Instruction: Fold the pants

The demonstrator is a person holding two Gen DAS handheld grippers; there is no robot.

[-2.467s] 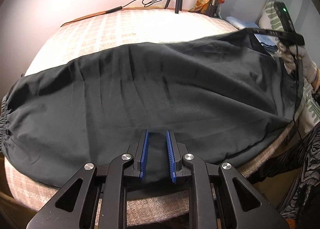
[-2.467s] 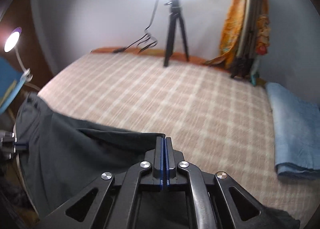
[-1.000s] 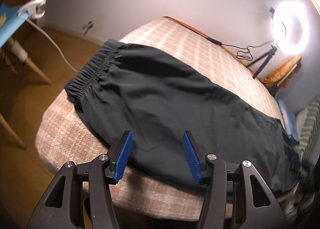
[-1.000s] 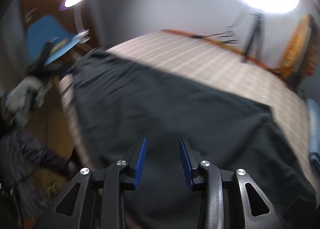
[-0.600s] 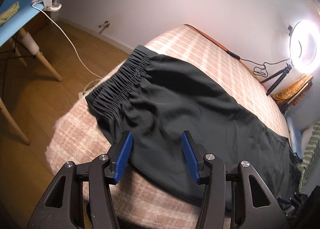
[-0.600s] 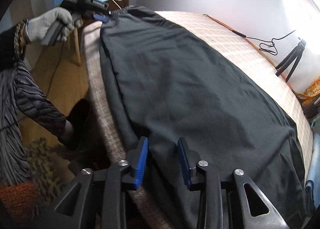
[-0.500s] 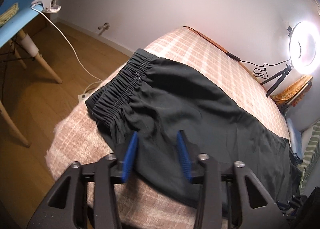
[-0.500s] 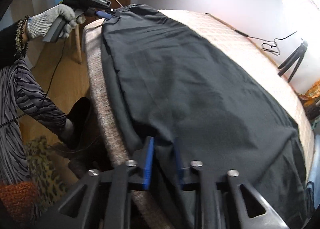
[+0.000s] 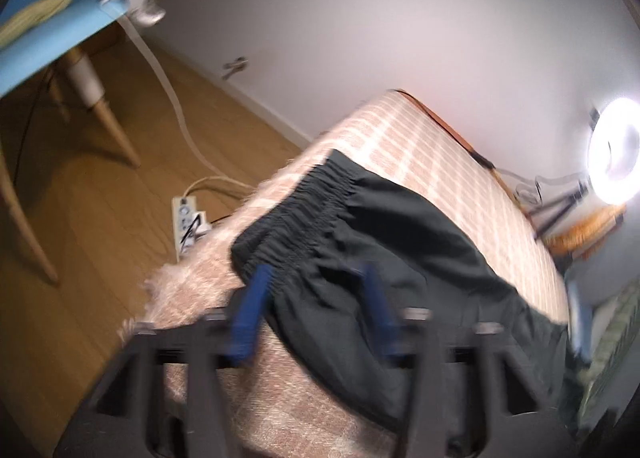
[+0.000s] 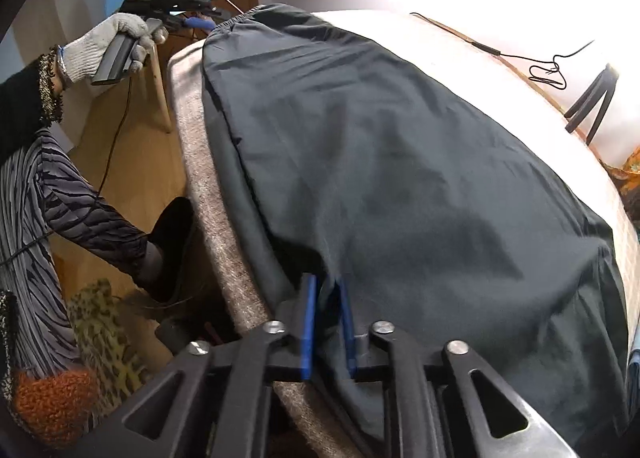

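My right gripper (image 10: 327,322) pinches the pants (image 10: 400,162) hem at the bed's (image 10: 200,194) near edge, ready to lift. My left gripper (image 9: 312,298), blurred, has just spread open over the waistband (image 9: 296,210) at the far corner.

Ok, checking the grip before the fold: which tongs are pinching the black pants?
The right tongs: the black fabric pants bunch between their narrow blue pads. The left tongs stand wide, gripping nothing. Both have just been opening.
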